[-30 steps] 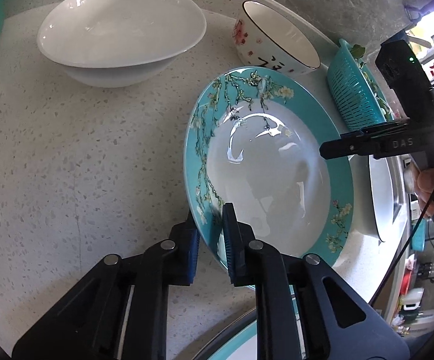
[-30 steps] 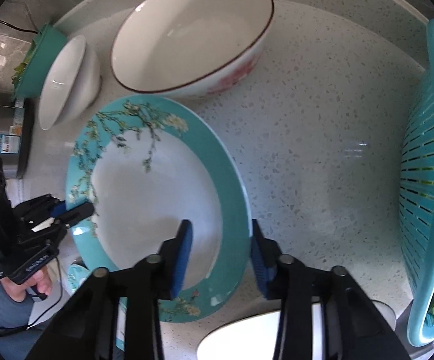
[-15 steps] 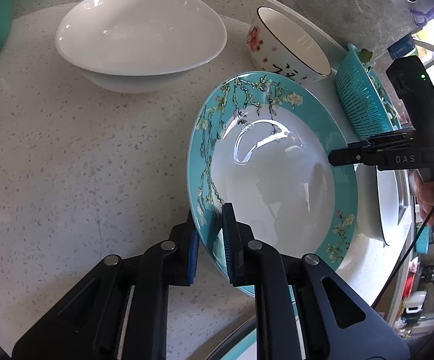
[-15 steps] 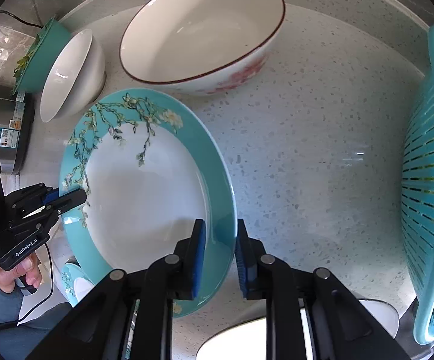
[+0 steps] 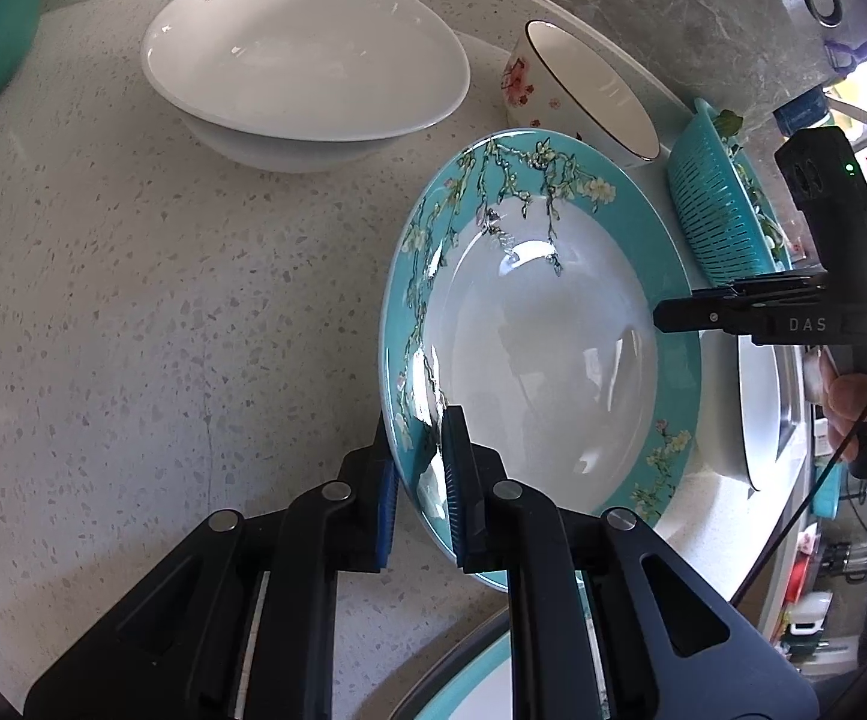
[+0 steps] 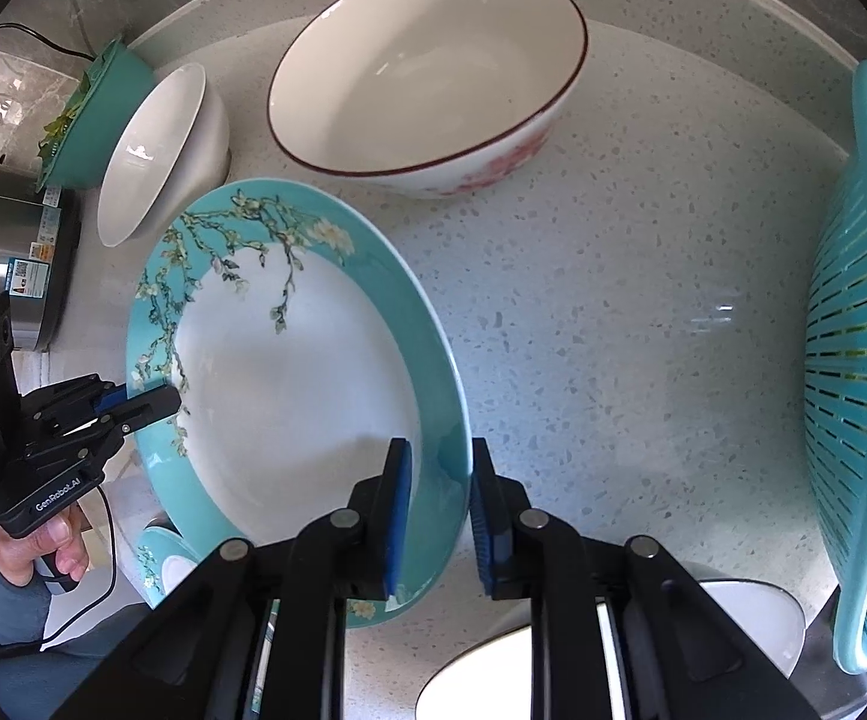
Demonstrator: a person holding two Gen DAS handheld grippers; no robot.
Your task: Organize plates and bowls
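Right gripper (image 6: 438,510) went from spread jaws to pinching the teal blossom plate (image 6: 289,384) rim; plate now looks lifted and tilted off the speckled counter (image 6: 613,312); left gripper (image 5: 421,480) clamps the opposite rim; two-point hold likely because the plate is wide and glazed, one pinch would let it swing; second teal plate (image 6: 160,564) sits low beside the left gripper, probable stacking target; white bowl (image 5: 307,60) and pink-flowered bowl (image 5: 577,90) sit behind, apart from the plate; teal colander (image 6: 853,360) at right.
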